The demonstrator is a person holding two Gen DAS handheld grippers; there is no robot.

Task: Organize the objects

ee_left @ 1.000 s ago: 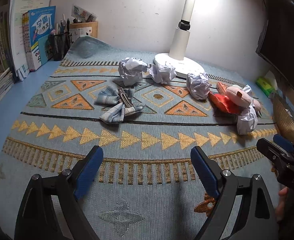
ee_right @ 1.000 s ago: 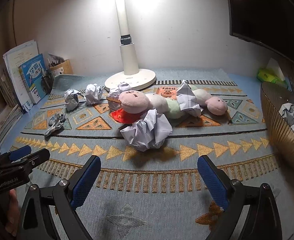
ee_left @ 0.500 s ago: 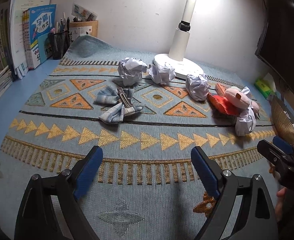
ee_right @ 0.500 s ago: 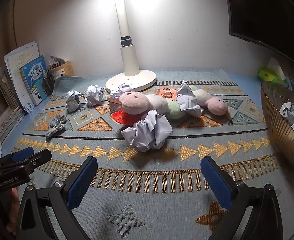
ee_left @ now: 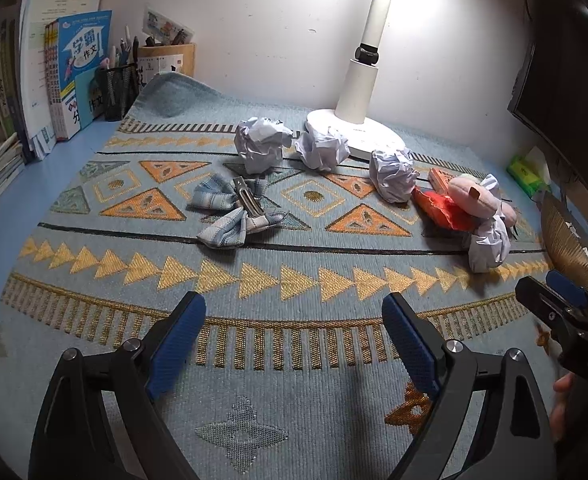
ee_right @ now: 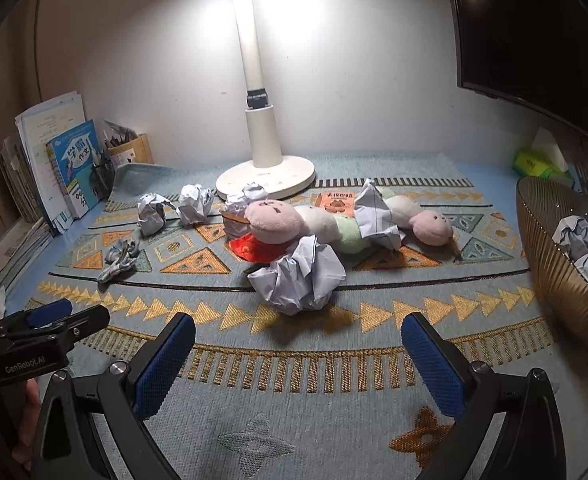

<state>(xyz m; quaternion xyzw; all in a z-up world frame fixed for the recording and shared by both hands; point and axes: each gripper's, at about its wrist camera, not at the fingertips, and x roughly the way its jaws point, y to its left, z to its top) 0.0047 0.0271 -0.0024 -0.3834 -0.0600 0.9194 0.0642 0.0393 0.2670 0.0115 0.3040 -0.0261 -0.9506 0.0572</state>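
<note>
Several crumpled paper balls lie on a patterned mat. The nearest paper ball [ee_right: 300, 278] sits just ahead of my right gripper [ee_right: 298, 354], which is open and empty. Behind it a plush caterpillar toy [ee_right: 334, 224] lies across the mat, with another crumpled sheet [ee_right: 374, 216] on it. My left gripper [ee_left: 294, 338] is open and empty over bare mat, short of a striped bow hair clip [ee_left: 238, 210]. Three more paper balls [ee_left: 260, 144] lie near the lamp base. A gold ribbed basket [ee_right: 562, 276] at the right holds crumpled paper.
A white desk lamp [ee_right: 264, 172] stands at the back centre. Books [ee_left: 74, 76] and a pen holder [ee_left: 120, 86] line the left edge. A red packet [ee_right: 254, 248], an orange booklet [ee_right: 336, 202], a green tissue pack [ee_right: 532, 162] and a dark monitor [ee_right: 534, 28] are at the right.
My right gripper's jaws have spread wider. Otherwise both grippers and the objects on the mat have stayed where they were.
</note>
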